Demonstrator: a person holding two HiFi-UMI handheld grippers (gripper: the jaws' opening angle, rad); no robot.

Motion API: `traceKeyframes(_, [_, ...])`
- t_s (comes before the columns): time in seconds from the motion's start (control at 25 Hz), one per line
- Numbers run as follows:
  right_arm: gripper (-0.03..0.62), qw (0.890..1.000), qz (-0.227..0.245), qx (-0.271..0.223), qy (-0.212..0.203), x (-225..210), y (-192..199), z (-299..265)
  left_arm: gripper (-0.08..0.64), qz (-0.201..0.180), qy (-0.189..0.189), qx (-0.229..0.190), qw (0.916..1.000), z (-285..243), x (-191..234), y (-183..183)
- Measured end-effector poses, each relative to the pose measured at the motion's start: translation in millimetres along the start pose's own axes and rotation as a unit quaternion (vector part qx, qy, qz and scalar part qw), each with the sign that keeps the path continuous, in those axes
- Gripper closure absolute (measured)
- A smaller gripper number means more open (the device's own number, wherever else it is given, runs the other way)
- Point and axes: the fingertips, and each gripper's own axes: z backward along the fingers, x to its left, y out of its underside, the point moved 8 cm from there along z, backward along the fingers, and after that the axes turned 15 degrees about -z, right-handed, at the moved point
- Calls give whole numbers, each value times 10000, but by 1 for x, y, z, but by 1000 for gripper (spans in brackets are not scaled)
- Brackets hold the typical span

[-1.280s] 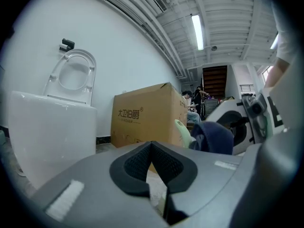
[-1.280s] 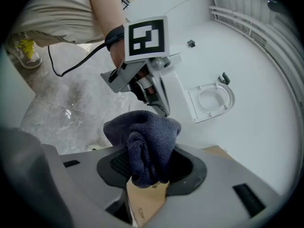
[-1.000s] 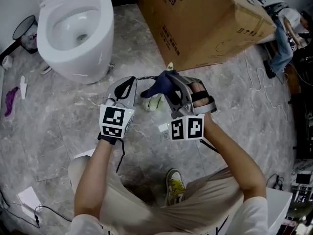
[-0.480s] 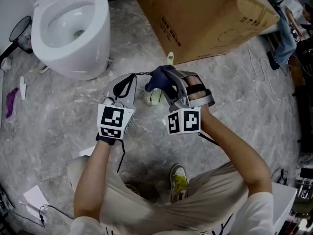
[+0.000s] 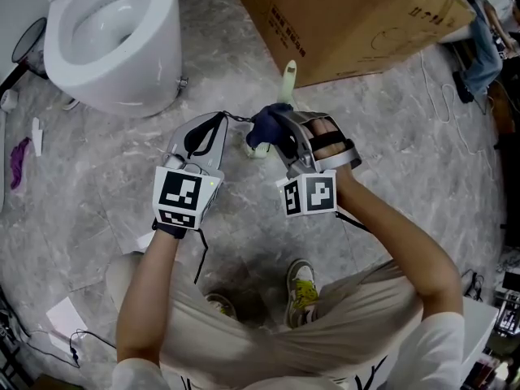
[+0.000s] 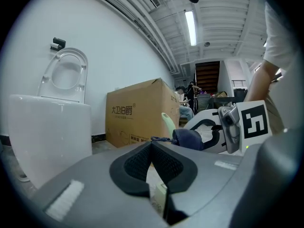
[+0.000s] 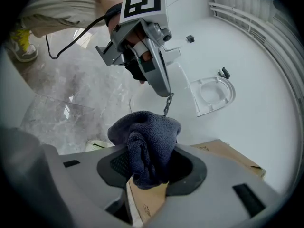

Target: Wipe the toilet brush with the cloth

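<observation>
On the grey stone floor [image 5: 97,177], btwn a white toilet [image 5: 114,47] and a big cardboard box [image 5: 349,23], the toilet brush [image 5: 288,75] stands w/ its pale base [image 5: 257,148] down and its green handle leaning up toward the box. A person stands over it w/ a gripper in each hand, both held close above the base.

Right gripper [image 5: 279,136]: jaws clamped on a dark blue cloth [image 5: 266,124]. The cloth is bunched into a wad that bulges out past the tips. The right gripper view shows the fold squeezed btwn the jaws. The cloth sits right by the lower part of the handle; touching or not, can't tell.

Left gripper [image 5: 218,124]: jaws together, nothing bulky btwn them. A short thin chain [image 5: 237,119] runs from its tip across to the cloth. Whether the tips pinch it isn't clear. From the left gripper view the handle pokes up just behind the cloth, w/ the box beyond.

The two grippers' tips point at each other, near but apart. One yellow-green shoe [image 5: 302,287] shows below the hands.
</observation>
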Motion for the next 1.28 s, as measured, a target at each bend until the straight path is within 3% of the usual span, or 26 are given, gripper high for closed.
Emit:
traceKeyframes(0.16, [422, 9998, -112, 131, -141, 9, 10, -6, 558, -52, 62, 7, 10000, 0, -3, 1])
traceKeyframes(1.28, [421, 9966, 316, 465, -606, 46, 27, -32, 558, 21, -46, 242, 9997, 12, 6, 9])
